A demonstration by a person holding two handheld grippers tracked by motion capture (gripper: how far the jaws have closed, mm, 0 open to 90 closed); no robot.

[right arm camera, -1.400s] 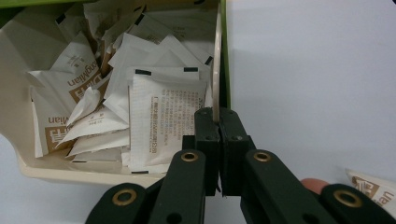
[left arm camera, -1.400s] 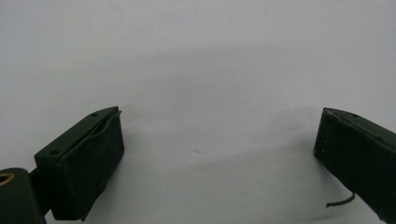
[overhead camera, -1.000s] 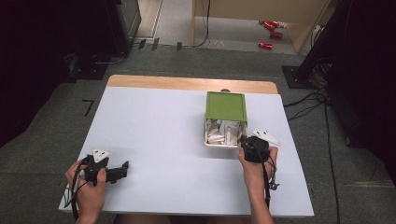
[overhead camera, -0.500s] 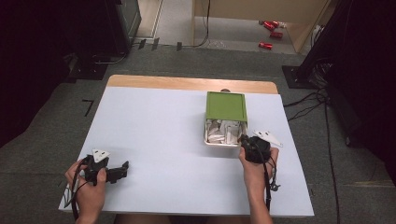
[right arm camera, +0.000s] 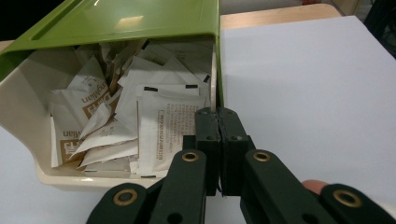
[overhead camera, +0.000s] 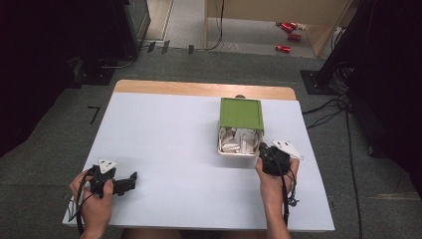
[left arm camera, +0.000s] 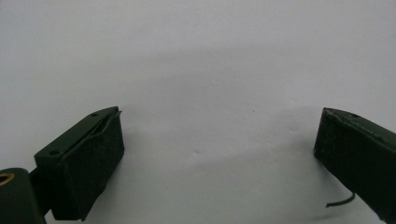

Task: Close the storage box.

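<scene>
A cream box (overhead camera: 238,153) with a green lid (overhead camera: 241,113) slid partly back stands right of the table's middle, full of white paper sachets (overhead camera: 238,139). My right gripper (overhead camera: 265,151) is at its near right corner. In the right gripper view the jaws (right arm camera: 217,114) are pressed together where the box's right wall (right arm camera: 214,79) runs into their seam, beside the sachets (right arm camera: 168,130) and under the lid (right arm camera: 140,21). My left gripper (overhead camera: 130,180) rests at the near left of the table, its jaws (left arm camera: 219,119) wide apart over bare white tabletop.
The white table (overhead camera: 169,144) has a wooden strip (overhead camera: 199,89) along its far edge. Red cans (overhead camera: 287,30) and cables (overhead camera: 328,107) lie on the floor beyond. Dark equipment stands at the far left and right.
My right gripper has shifted slightly right along the box's near corner. The left gripper has stayed put.
</scene>
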